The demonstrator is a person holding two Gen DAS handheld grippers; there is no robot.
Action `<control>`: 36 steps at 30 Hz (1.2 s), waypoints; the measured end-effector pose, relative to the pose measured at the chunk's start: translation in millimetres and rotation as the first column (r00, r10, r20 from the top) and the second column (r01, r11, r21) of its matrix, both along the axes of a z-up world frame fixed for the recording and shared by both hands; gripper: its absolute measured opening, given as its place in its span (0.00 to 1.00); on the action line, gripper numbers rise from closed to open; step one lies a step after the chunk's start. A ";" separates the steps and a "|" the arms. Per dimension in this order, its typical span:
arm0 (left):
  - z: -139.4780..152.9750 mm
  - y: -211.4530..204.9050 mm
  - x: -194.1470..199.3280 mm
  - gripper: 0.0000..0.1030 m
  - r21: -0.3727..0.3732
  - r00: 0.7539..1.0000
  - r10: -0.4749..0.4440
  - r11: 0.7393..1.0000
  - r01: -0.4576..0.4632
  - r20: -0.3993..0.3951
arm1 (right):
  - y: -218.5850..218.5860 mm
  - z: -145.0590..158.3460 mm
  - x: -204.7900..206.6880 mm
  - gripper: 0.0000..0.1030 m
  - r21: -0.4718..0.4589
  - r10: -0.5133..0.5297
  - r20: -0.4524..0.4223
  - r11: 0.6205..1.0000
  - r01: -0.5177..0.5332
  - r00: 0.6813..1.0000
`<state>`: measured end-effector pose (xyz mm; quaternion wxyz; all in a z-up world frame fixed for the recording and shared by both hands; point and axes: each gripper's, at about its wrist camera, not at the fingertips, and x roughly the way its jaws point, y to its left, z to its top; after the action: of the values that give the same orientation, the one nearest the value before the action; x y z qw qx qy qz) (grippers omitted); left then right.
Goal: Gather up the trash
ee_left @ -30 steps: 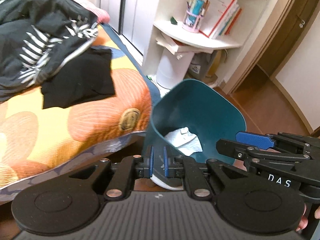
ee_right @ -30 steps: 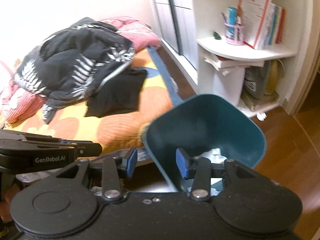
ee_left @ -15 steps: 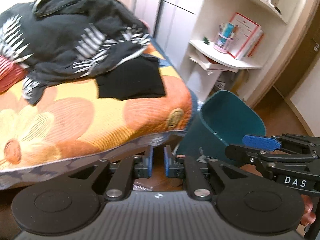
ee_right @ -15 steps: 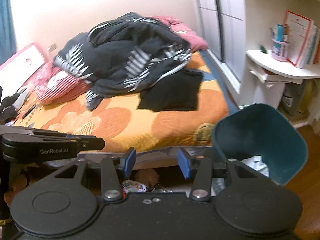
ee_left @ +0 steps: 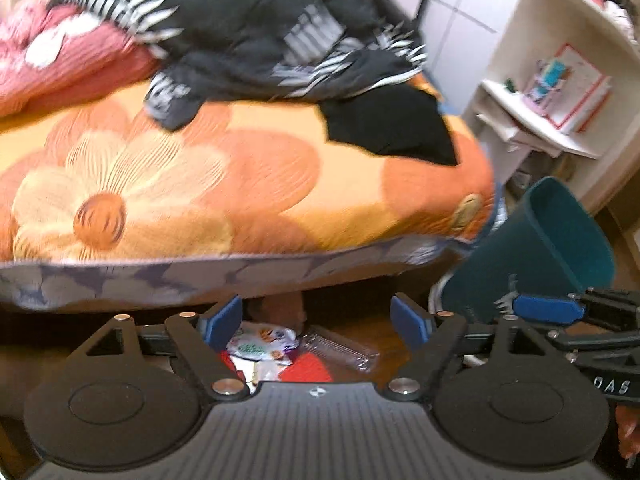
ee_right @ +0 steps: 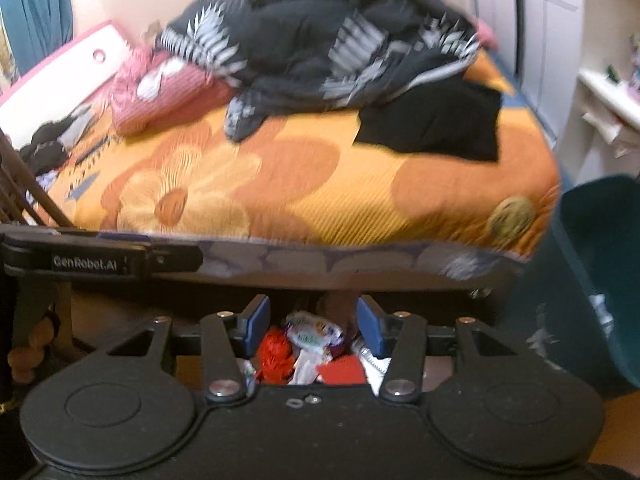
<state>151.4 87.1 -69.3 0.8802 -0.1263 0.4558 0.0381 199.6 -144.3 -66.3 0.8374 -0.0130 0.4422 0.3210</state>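
A small heap of trash lies on the floor under the bed's edge: a white printed wrapper (ee_left: pixel 260 344), a red scrap (ee_left: pixel 308 368) and a clear plastic tray (ee_left: pixel 340 350). My left gripper (ee_left: pixel 316 320) hangs over it, jaws opening, nothing between the pads. In the right wrist view the same heap shows a red crumpled piece (ee_right: pixel 276 352), the white wrapper (ee_right: pixel 312 332) and the flat red scrap (ee_right: pixel 340 372). My right gripper (ee_right: pixel 312 320) hovers above them, its jaws still opening and holding nothing. The teal bin (ee_left: pixel 540 252) leans at the right, beside the bed corner.
The bed with an orange flower cover (ee_left: pixel 240 184) overhangs the trash; dark clothes (ee_left: pixel 280 28) lie on it. A white shelf unit (ee_left: pixel 560 92) stands behind the bin. The left gripper's body (ee_right: pixel 100 260) crosses the right wrist view at the left.
Both views have swung left and down, from the teal bin to the trash under the bed. The left jaws went from shut to wide open. The right jaws widened a little.
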 end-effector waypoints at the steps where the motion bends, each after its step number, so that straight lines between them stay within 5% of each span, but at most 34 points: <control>1: -10.9 5.9 1.1 0.80 -0.001 1.000 0.013 1.000 -0.013 -0.009 | 5.6 -11.0 2.3 0.48 -0.003 0.007 -0.014 1.000 -0.007 1.000; 11: -139.0 43.1 39.5 0.86 -0.003 0.972 0.075 0.997 -0.078 -0.221 | 66.6 -128.8 28.1 0.48 -0.117 0.058 -0.171 0.990 -0.079 0.984; 20: -266.7 69.9 78.0 0.86 -0.024 0.868 0.103 0.991 -0.131 -0.486 | 112.3 -231.0 31.9 0.48 -0.276 0.158 -0.250 0.934 -0.226 0.955; 36: -395.6 56.6 113.6 0.85 -0.095 0.792 0.019 0.991 -0.097 -0.610 | 154.6 -356.4 40.8 0.48 -0.390 0.236 -0.359 0.841 -0.375 0.903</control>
<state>265.0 143.7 -464.9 0.6764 -0.1745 0.7115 0.0761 240.4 10.3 -422.6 0.6723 -0.2291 0.6169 0.3390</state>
